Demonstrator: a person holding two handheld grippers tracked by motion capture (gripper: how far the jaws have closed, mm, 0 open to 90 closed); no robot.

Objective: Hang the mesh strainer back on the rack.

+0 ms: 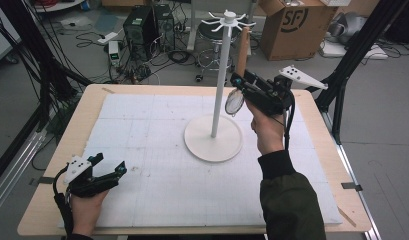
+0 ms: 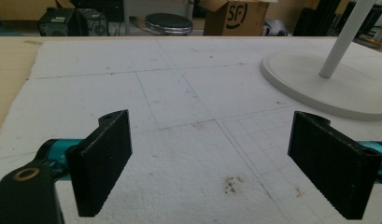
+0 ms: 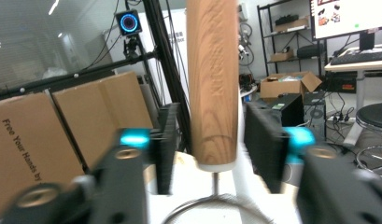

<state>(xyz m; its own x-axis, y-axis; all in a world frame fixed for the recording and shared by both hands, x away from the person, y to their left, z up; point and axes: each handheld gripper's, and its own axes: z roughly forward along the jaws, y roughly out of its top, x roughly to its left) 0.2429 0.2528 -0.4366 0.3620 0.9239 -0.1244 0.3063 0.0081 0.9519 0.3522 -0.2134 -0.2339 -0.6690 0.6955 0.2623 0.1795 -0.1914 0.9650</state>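
The left gripper point(image 1: 108, 165) is resting low over the white mat point(image 1: 142, 145) at the near left of the table point(image 1: 57, 150), with a hand point(image 1: 84, 205) wrapped around its body. Its jaws are standing wide apart with only bare mat between them, as the left gripper view makes plain. Ahead of those jaws and to their right, the round base point(image 2: 291, 74) of the white stand point(image 1: 222, 75) is sitting on the mat, well apart from them.

The right gripper point(image 1: 237, 82) is being held up in the air beside the stand's pole, pointing toward it, with the right hand point(image 1: 267, 127) beneath its body. A strainer point(image 1: 235, 101) with a wooden handle point(image 3: 212, 84) is sitting between its jaws. In the right gripper view the handle is rising straight up through the middle of the gap, and a wire ring point(image 3: 212, 207) is showing below it at the bottom. A slim gap is showing on each side of the handle, so the jaws are looking released around it rather than clenched, though blur makes that hard to settle. In the high view the round mesh head is hanging just below the jaws and the handle is pointing up past them, near the hooks at the stand's top.
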